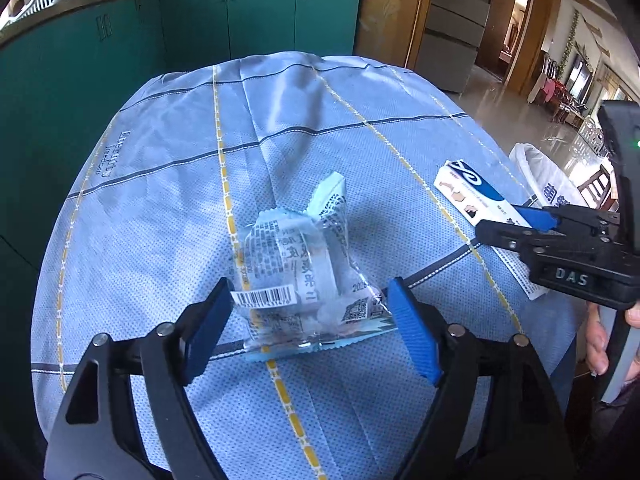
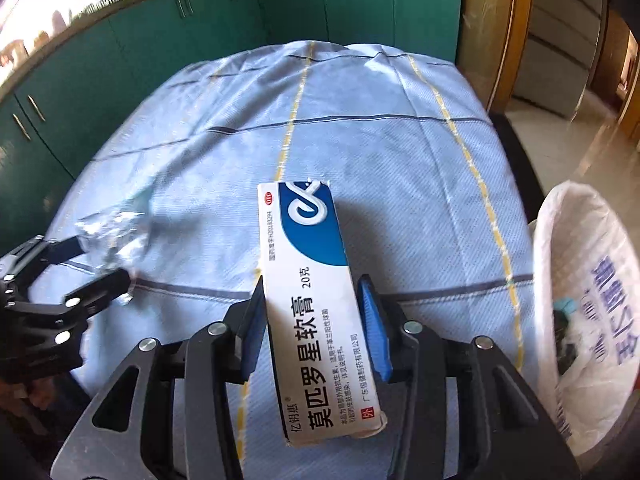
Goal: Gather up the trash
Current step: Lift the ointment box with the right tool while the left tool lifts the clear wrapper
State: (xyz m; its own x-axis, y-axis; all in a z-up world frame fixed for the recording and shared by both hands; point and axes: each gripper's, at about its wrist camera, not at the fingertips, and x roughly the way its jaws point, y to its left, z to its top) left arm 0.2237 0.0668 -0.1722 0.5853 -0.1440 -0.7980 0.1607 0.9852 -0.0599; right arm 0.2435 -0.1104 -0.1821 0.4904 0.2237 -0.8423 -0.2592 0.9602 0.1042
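1. Left gripper, black frame with blue pads: jaws standing wide, one on each side of the clear crinkled plastic wrapper printed with black text and a barcode. The left pad sits close against the wrapper's barcode edge; the right pad is near its corner; whether either presses cannot be told. Wrapper lies on the cloth at the centre of the left wrist view.

2. Right gripper, same build: jaws part open, flanking the long white and blue cardboard ointment box. The left pad lies against the box's side; a narrow gap shows at the right pad. Box lies flat on the cloth, its length running from 6 o'clock toward 12 in the right wrist view.

3. Light blue woven tablecloth with yellow and grey grid lines, creased toward 12 o'clock, covering the table.

4. White plastic bag with blue lettering, mouth open, off the table edge at 3 o'clock in the right wrist view; dark items inside, unclear.

5. Green cabinet doors with metal handles, from 9 to 12 o'clock beyond the table.

6. Person's fingers on the right gripper's handle, at 4 o'clock in the left wrist view.
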